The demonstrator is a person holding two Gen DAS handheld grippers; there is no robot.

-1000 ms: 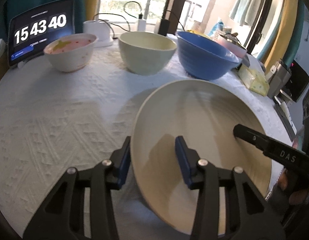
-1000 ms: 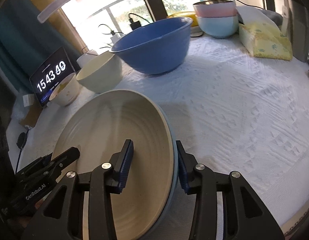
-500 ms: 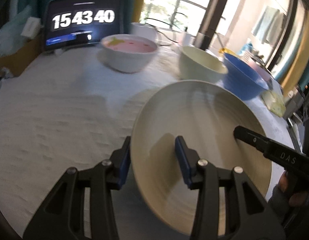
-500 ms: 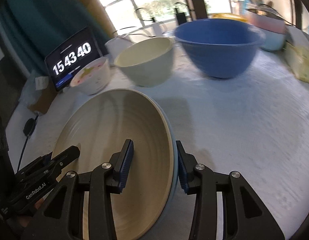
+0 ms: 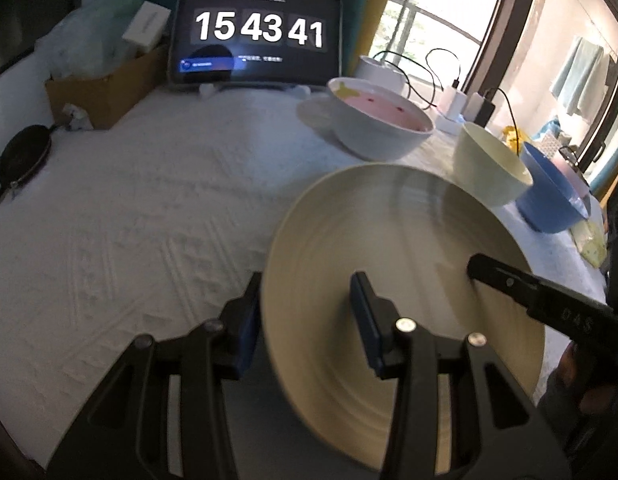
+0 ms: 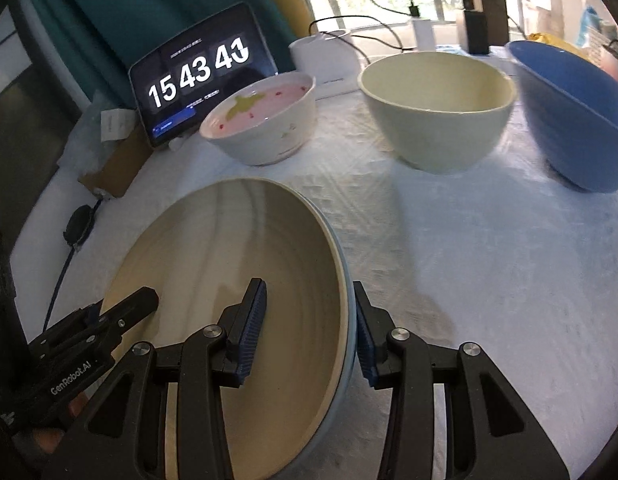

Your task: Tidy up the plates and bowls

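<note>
A wide beige plate [image 5: 409,260] with a pale blue underside is held tilted above the white tablecloth, and it also shows in the right wrist view [image 6: 237,280]. My left gripper [image 5: 305,316] is shut on its left rim. My right gripper [image 6: 309,320] is shut on its right rim. Beyond stand a white bowl with a pink inside [image 6: 265,120], a cream bowl [image 6: 437,108] and a blue bowl [image 6: 573,116], also in the left wrist view: pink [image 5: 381,124], cream [image 5: 489,164], blue [image 5: 549,196].
A tablet clock [image 5: 257,36] stands at the back edge. A cardboard box [image 5: 105,84] and a black round pouch [image 5: 23,156] lie at the left. Chargers and cables [image 6: 421,28] sit by the window. A yellow pack [image 5: 593,240] lies at the far right.
Both grippers have swung left with the plate between them. The tablet and pink bowl now sit nearer the middle of both views; the blue bowl has slid to the right edge.
</note>
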